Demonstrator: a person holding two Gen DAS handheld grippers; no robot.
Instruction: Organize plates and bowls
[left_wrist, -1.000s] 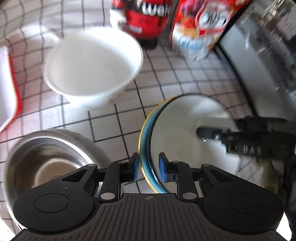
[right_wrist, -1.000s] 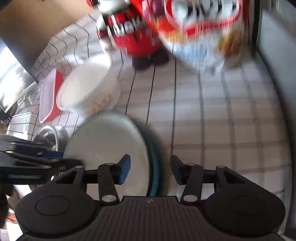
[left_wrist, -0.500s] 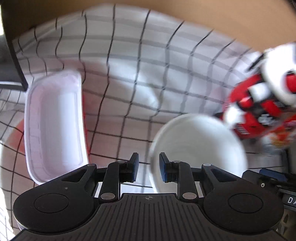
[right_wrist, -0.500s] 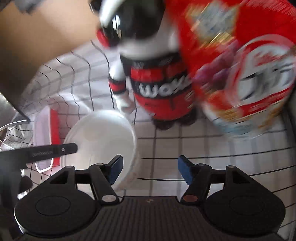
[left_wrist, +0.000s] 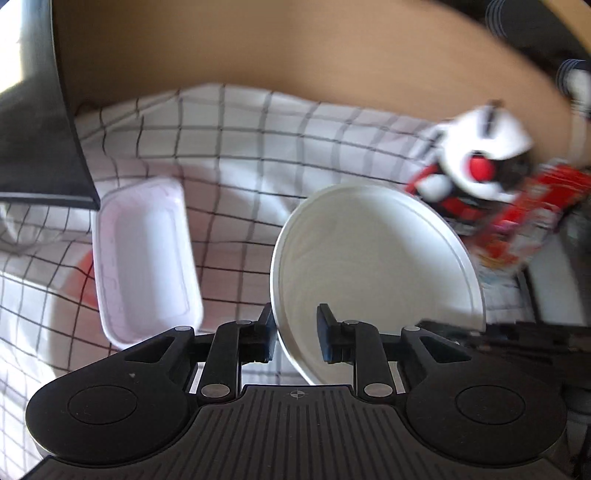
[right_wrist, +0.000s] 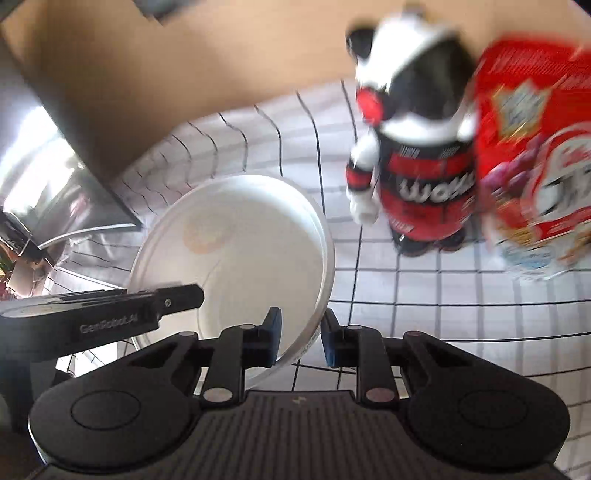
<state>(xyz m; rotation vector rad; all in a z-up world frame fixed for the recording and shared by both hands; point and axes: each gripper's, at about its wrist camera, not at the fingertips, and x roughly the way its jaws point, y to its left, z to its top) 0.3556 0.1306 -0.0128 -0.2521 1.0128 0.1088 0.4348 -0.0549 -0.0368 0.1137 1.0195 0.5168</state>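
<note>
While both pairs of fingers pinch it from opposite sides, the white bowl (left_wrist: 369, 258) sits between the two grippers over the checked cloth of the worktop (right_wrist: 443, 295). Being round, the bowl has no long axis; its mouth opens upward and tips a little toward the cameras, so the smooth inside is in plain view. A faint orange mark (right_wrist: 207, 236) shows on its inner wall in the right wrist view.

The left gripper (left_wrist: 295, 332) has the near rim between its fingers, one outside the wall and one inside the bowl. Its fingers have just been closing a little and now grip the wall. The right gripper (right_wrist: 300, 332) takes the rim on the other side in the same way. Its fingers have just been closing and now clamp the wall with the rim between them. One left finger (right_wrist: 173, 297) reaches in over the far rim in that view. Whether the base touches the cloth I cannot tell.

Left of the bowl lies a white rectangular container (left_wrist: 144, 258), its long axis running away from the camera. Behind the bowl stand a toy-shaped bottle (right_wrist: 417, 166) and a red cereal box (right_wrist: 535, 166), both blurred.
</note>
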